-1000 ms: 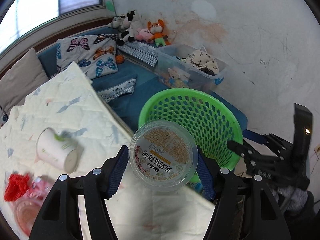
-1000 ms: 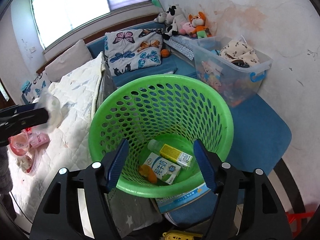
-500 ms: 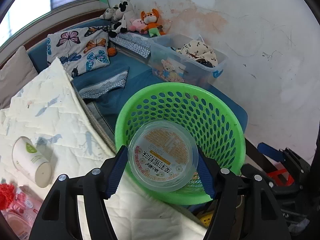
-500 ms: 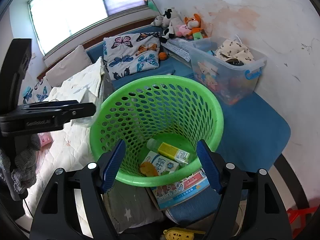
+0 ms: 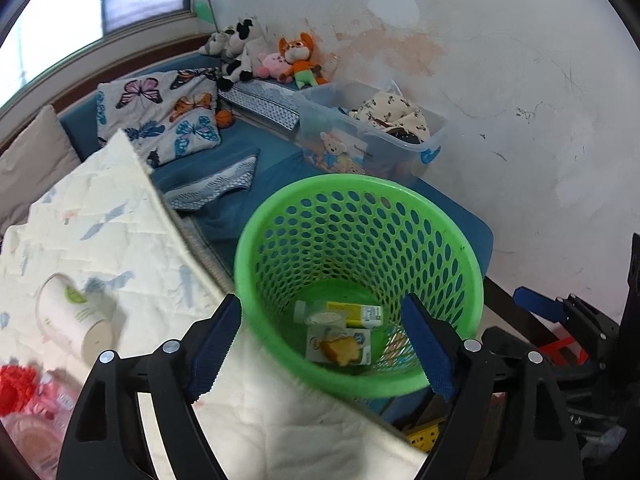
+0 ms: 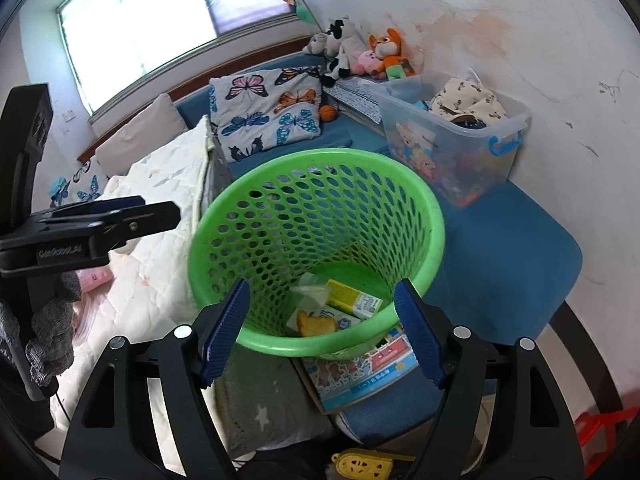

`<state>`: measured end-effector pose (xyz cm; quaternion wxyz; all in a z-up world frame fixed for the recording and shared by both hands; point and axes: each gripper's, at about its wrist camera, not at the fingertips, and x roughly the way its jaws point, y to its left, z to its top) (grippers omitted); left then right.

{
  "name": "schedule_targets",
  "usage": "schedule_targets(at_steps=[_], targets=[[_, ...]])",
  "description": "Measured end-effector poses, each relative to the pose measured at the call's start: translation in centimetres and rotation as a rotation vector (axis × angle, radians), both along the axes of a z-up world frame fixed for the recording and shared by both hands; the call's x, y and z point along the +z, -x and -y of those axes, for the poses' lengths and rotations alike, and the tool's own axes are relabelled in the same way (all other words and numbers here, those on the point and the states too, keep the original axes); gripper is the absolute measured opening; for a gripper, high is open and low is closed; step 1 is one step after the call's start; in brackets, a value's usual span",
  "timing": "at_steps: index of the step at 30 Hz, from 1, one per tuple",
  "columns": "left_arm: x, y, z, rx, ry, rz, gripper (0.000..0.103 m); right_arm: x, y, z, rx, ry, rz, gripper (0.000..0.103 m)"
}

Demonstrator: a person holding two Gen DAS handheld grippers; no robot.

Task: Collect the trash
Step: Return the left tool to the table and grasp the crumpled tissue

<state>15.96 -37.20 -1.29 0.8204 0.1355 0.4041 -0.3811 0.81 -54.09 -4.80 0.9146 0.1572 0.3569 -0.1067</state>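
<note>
Blue bedding and a stained white wall (image 5: 520, 80) frame the scene, with a bright window (image 6: 140, 12) far left. Nearest on the left lies a white quilt (image 5: 100, 220), and on it a white paper cup (image 5: 72, 320) tipped on its side, with something red and pink (too blurred to name) at the near-left edge. Farther back sits a butterfly pillow (image 5: 168, 120), then a row of plush toys (image 5: 280, 60) against the wall.

Centre of both views is the green basket (image 5: 460, 248), upright just beside the quilt's edge. At its bottom rest a clear plastic container (image 5: 324, 318), a yellow carton (image 5: 354, 314) and a blue-and-white milk carton (image 5: 340, 346) with an orange scrap on top. Under the basket's near rim a picture book (image 6: 368, 368) pokes out.

The left gripper (image 5: 324, 344) hangs over the basket with its jaws apart, having just been opening, and nothing sits between its fingers. The right gripper (image 6: 320, 326) also stands apart and empty above the near rim, its jaws having lately widened too.

To the right, a clear storage bin (image 6: 460, 148) holds toys and cloth.
</note>
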Motion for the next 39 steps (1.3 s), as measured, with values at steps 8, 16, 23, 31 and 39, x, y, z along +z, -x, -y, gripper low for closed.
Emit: schedule_targets(at_steps=[8,16,23,31,39], targets=[[1.2,2.0,-6.6,0.078,0.01,0.032,0.079,0.7,0.1,-2.9,0.059,-0.001,0.02,0.076],[2.1,3.9,-14.5,0.183,0.022,0.072,0.079,1.4,-0.4,-6.1,0.13,0.004,0.033,0.078],[1.8,4.7,-21.5,0.306,0.018,0.098,0.079,1.5,-1.2,-9.1,0.191,-0.004,0.035,0.078],[-1.4,4.1,-26.4,0.409,-0.033,0.066,0.079,1.4,-2.3,-12.2,0.256,0.001,0.027,0.079],[-4.3,3.0,-27.1,0.438,-0.069,0.039,0.078,0.8,-3.0,-13.9,0.286,0.004,0.003,0.079]])
